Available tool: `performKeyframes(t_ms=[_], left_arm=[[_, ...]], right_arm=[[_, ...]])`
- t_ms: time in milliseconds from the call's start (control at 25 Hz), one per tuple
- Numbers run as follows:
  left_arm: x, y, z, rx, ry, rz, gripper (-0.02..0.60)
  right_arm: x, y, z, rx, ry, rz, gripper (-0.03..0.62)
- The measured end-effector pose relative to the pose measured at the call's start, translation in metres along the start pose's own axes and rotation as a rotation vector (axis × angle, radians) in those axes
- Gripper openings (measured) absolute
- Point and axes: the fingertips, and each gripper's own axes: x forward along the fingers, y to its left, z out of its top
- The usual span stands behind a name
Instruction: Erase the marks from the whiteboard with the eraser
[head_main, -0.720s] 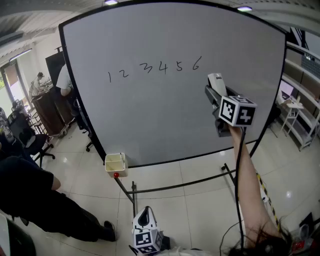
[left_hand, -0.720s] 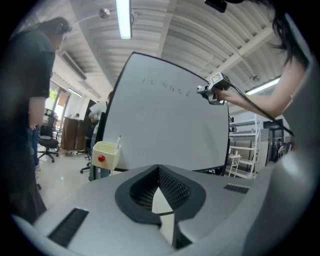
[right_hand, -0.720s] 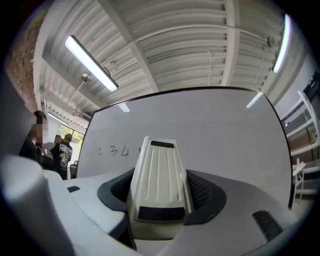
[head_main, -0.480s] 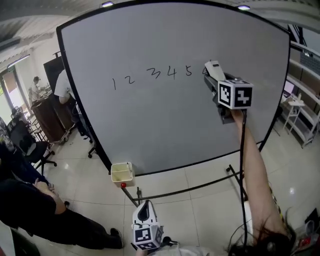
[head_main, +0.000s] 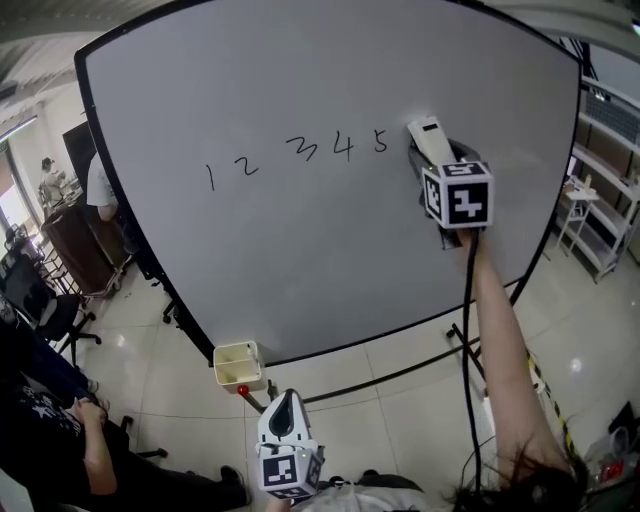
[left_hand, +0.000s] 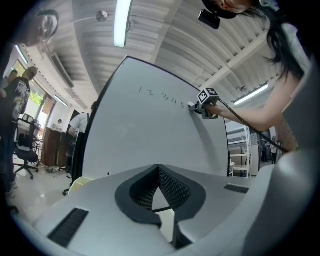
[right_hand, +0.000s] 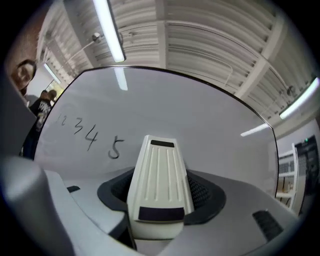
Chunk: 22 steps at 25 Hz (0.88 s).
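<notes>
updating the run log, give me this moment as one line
right tool: shut on eraser, at whiteboard right of the 5 | left tool: shut, empty, low | marks: 1 2 3 4 5

The floor (head_main: 395, 432) is pale glossy tile with thin grey joints and patches of lamp glare. The whiteboard (head_main: 330, 240) stands on it on a black tubular stand (head_main: 390, 376). At the left, well apart from the stand, a black office chair (head_main: 45, 318) and a dark cabinet (head_main: 75, 240) rest on the tiles. A white shelf rack (head_main: 603, 215) stands at the right edge. A person (head_main: 60, 445) sits low at the bottom left.
</notes>
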Motion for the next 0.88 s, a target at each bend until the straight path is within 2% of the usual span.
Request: performKeyframes(t_ms=[80,160,200,320,360,440,520,600,640,680,760,800,840,880], left_arm=[[0.01,-0.003,-0.004,-0.003,0.017,-0.003,-0.014],[0.017,-0.012,-0.004,-0.005,0.02,-0.01,-0.014],[0.019,-0.016,-0.002,-0.006,0.01,-0.007,-0.014],[0.021,-0.021,0.002,-0.008,-0.008,0.016,-0.014],[0.022,-0.021,0.002,-0.006,-0.001,0.021,-0.014],[0.023,-0.018,-0.003,-0.013,0.013,0.05,-0.014],[0.024,-0.016,-0.008,-0.031,0.022,0.074,-0.014],[0.025,-0.021,-0.008,-0.043,0.028,0.071,-0.014],[0.026,-0.025,-0.007,-0.045,0.03,0.063,-0.014],[0.026,-0.028,-0.007,-0.045,0.032,0.055,-0.014],[0.026,-0.032,-0.007,-0.036,0.033,0.049,-0.014],[0.027,-0.032,-0.007,-0.03,0.033,0.054,-0.014],[0.028,-0.03,-0.009,-0.028,0.034,0.063,-0.014],[0.029,-0.029,-0.01,-0.029,0.034,0.07,-0.014]], right_arm=[[-0.003,0.028,-0.005,-0.177,-0.014,-0.001,0.284],[-0.003,0.029,-0.009,-0.303,-0.025,-0.041,0.282],[-0.002,0.017,-0.007,-0.289,-0.024,-0.059,0.282],[0.002,-0.034,0.009,-0.043,-0.034,-0.071,0.282],[0.003,-0.043,0.013,-0.008,-0.037,-0.079,0.282],[-0.001,-0.026,0.013,-0.066,-0.032,-0.073,0.282],[-0.006,0.014,-0.002,-0.218,-0.017,-0.034,0.282],[-0.005,0.027,-0.02,-0.359,-0.006,-0.046,0.282],[-0.004,0.018,-0.023,-0.363,-0.002,-0.068,0.282],[-0.002,0.003,-0.022,-0.301,-0.001,-0.083,0.282],[-0.003,-0.019,-0.016,-0.111,-0.001,-0.087,0.282],[-0.005,-0.017,-0.015,-0.085,0.001,-0.085,0.282],[-0.006,-0.006,-0.019,-0.135,0.005,-0.081,0.282],[-0.007,0.012,-0.026,-0.236,0.01,-0.073,0.282]])
